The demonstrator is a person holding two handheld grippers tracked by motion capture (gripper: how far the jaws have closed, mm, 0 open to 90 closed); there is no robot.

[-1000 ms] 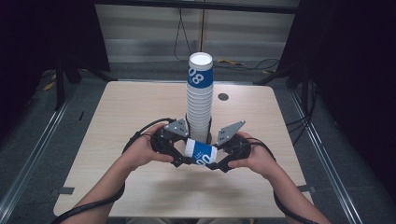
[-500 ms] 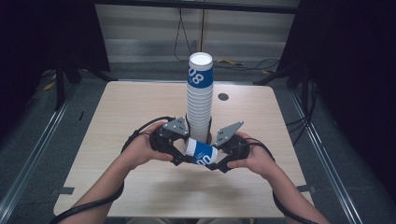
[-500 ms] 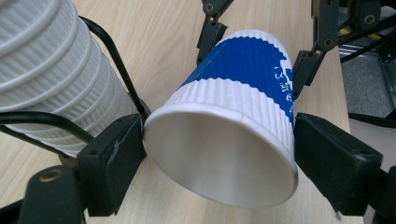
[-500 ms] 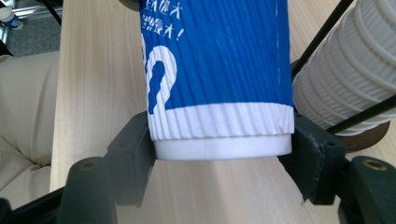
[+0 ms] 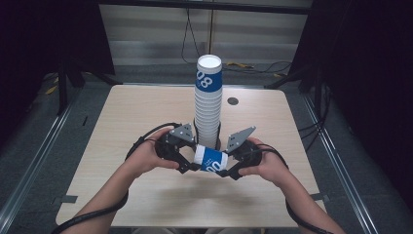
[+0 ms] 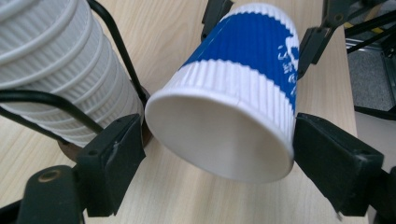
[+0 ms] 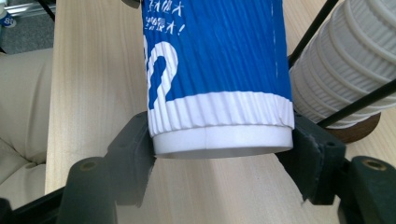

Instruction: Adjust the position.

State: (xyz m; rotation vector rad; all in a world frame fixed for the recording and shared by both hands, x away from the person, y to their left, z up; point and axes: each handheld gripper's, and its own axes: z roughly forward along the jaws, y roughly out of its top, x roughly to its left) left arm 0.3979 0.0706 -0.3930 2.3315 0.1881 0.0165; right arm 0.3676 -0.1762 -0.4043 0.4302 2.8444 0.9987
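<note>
A blue and white ribbed paper cup [image 5: 210, 160] lies level above the table, between my two grippers. My left gripper [image 5: 192, 163] has one end of the cup [image 6: 243, 60] between its jaws. Both pads touch it, though the jaws have just been opening slightly. My right gripper [image 5: 228, 168] is shut on the other end of the cup [image 7: 215, 56], with a jaw against each side. Just behind the held cup stands a tall stack of the same cups [image 5: 208, 102], upside down.
The cup stack [image 6: 51, 70] stands in a black wire holder on a round wooden base [image 7: 359, 128], close behind both grippers. The light wooden table [image 5: 146, 112] has a small dark round hole [image 5: 233, 101] at the back right. Cables trail from both grippers.
</note>
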